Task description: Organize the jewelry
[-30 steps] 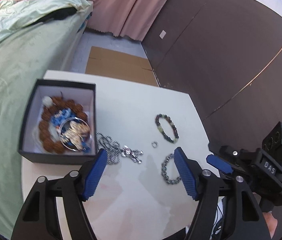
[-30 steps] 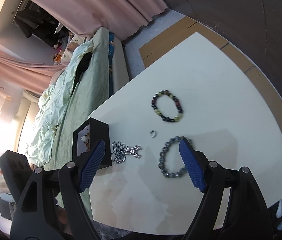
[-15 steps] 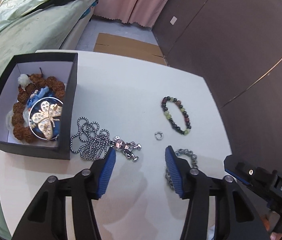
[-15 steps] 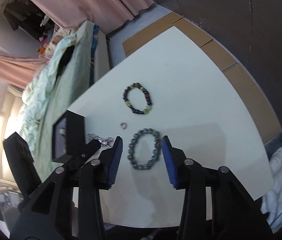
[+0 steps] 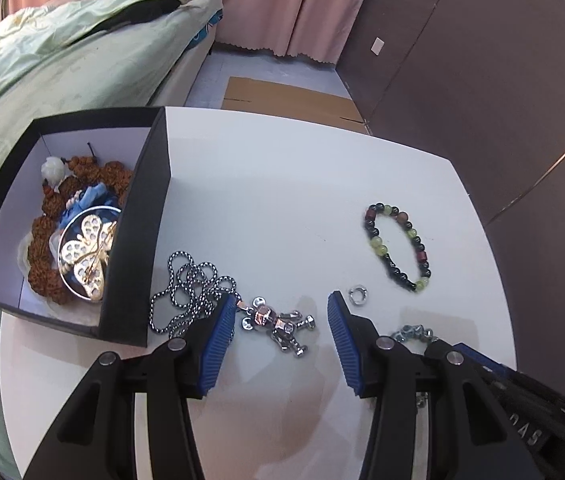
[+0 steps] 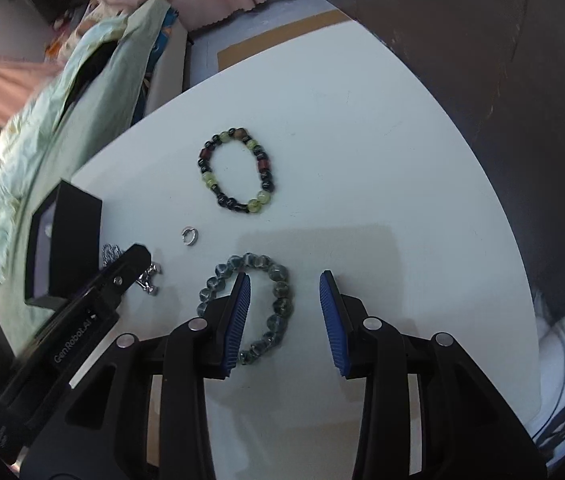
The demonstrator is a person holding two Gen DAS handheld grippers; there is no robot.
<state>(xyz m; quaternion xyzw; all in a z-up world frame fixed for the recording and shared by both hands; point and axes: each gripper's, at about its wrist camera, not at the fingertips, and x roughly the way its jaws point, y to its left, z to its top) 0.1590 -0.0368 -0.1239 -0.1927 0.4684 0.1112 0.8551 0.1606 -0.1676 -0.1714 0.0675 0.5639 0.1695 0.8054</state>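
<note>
A silver chain necklace (image 5: 190, 292) lies by the black jewelry box (image 5: 150, 216), its little figure pendant (image 5: 278, 322) between the blue pads of my left gripper (image 5: 281, 304). The pads stand apart from the pendant, so that gripper is open. My right gripper (image 6: 284, 280) hovers open low over a grey-green bead bracelet (image 6: 280, 300); one finger is above the loop's inside, the other outside it. A dark and green bead bracelet (image 6: 238, 172) and a small silver ring (image 6: 189, 237) lie farther out. The box holds brown beads and a gold butterfly piece (image 5: 86, 252).
The white table (image 5: 282, 184) ends close on the right and near side. A bed with a green cover (image 5: 62, 64) runs along the left. Pink curtain, dark wall and cardboard (image 5: 286, 96) on the floor lie beyond. A white shoe (image 6: 562, 344) is below the table edge.
Both grippers came down toward the table and their jaws narrowed. The left one moved over the pendant, the right one over the grey-green bracelet.
</note>
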